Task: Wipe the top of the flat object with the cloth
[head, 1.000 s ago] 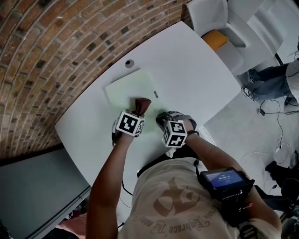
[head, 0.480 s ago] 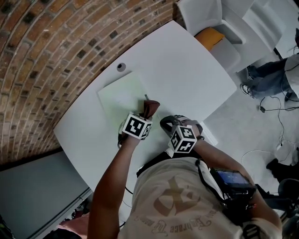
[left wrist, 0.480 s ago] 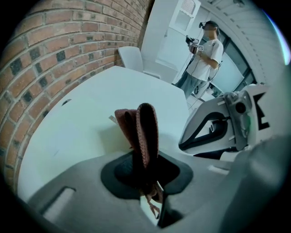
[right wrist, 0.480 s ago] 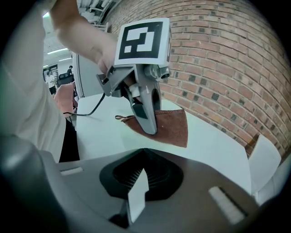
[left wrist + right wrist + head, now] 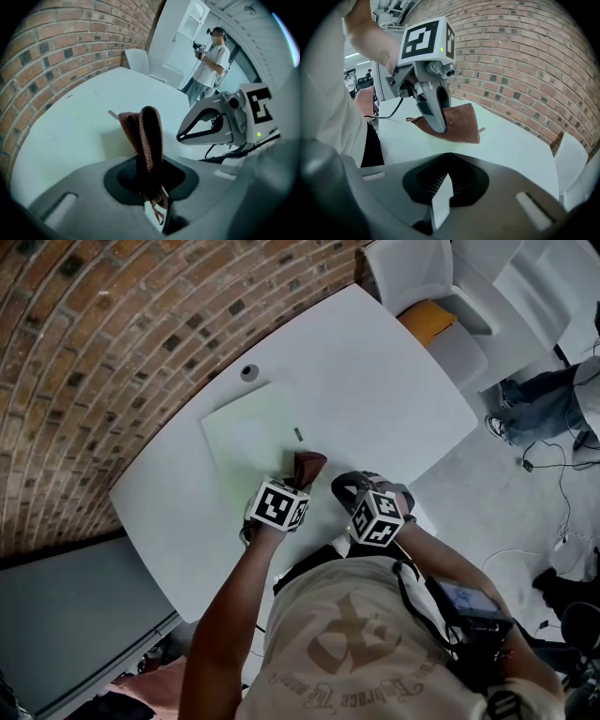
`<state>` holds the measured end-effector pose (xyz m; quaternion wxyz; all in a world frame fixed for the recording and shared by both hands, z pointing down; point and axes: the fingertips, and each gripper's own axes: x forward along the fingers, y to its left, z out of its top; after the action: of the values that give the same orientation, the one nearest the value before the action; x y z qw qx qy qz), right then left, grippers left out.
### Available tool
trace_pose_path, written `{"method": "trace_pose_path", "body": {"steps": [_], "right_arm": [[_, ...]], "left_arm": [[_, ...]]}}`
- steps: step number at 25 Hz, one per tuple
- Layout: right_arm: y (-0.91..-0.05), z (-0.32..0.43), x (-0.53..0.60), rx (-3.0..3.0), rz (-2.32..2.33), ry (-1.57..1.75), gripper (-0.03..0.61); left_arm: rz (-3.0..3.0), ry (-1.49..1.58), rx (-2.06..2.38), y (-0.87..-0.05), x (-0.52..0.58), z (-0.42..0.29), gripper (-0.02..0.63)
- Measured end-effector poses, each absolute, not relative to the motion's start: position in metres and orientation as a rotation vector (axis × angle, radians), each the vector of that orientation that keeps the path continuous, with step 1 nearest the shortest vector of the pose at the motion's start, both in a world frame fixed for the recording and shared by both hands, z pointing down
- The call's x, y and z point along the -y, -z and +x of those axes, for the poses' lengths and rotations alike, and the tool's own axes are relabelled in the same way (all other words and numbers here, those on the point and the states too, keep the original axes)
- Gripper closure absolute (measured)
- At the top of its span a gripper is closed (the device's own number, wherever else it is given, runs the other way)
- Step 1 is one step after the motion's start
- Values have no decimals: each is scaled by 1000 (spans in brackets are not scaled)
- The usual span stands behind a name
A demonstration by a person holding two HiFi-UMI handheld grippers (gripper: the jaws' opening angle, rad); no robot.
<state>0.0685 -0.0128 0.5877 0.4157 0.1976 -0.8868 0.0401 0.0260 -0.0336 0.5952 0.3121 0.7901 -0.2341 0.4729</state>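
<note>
The left gripper (image 5: 301, 478) is clamped on the brown cloth (image 5: 308, 465), which sticks out ahead of its jaws as a folded flap. The cloth is at the corner of the pale green mat (image 5: 246, 426) nearest the tabletop's (image 5: 375, 381) near edge, and its lower edge seems to touch the mat. The right gripper (image 5: 345, 487) is just beside it over bare tabletop, jaws together and empty.

On the table (image 5: 394, 390), the flat object (image 5: 246, 427) is laid toward the brick wall (image 5: 112, 324), with a small round fitting (image 5: 248, 372) just beyond its far corner, the cloth (image 5: 307, 466) in the left gripper (image 5: 294, 484) at its near right edge, and the right gripper (image 5: 345, 487) just right of that.
</note>
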Motion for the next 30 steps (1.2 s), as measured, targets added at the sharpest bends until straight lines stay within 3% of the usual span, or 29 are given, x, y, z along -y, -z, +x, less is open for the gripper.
{"method": "trace_pose_path", "body": {"steps": [19,30], "right_arm": [[-587,49,9,2248,426,-67,571],[-592,61,9,2244,417,-76,571]], "left_arm": [[1749,-1059,1092,-591,-18,-141,548],[1792,-1017,1002,-594,-29,-78,548]]}}
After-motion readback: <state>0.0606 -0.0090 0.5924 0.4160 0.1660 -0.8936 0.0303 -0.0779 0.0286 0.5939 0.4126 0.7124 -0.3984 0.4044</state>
